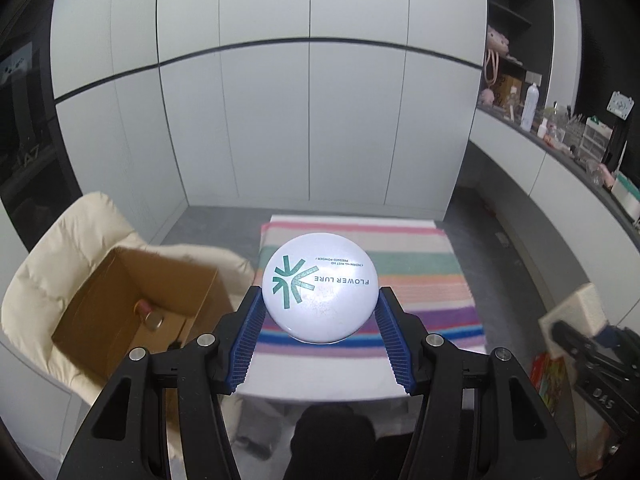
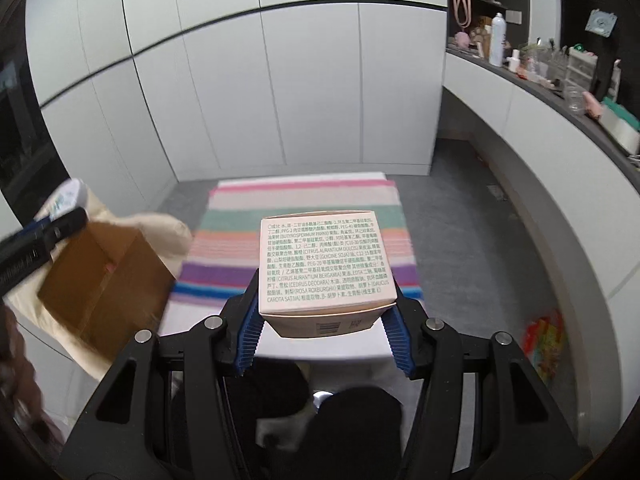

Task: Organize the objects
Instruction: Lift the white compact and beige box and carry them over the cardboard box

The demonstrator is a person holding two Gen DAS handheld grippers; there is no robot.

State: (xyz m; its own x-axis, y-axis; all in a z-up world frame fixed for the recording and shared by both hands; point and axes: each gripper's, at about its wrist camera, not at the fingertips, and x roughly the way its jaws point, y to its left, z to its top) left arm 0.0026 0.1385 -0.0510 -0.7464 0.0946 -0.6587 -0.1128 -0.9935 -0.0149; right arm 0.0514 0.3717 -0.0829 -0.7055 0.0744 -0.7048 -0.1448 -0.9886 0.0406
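A round white powder compact with a green star logo sits between the blue pads of my left gripper, which is shut on it above a striped cloth. My right gripper is shut on a cream carton printed with small text, held over the same striped cloth. An open cardboard box stands to the left on a cream cushioned chair, with a small round container inside. In the left wrist view the right gripper and its carton show at the right edge.
White cupboard doors close off the far wall. A dark counter crowded with bottles and small drawers runs along the right. A colourful packet lies on the grey floor at the right. The striped cloth covers a small white table.
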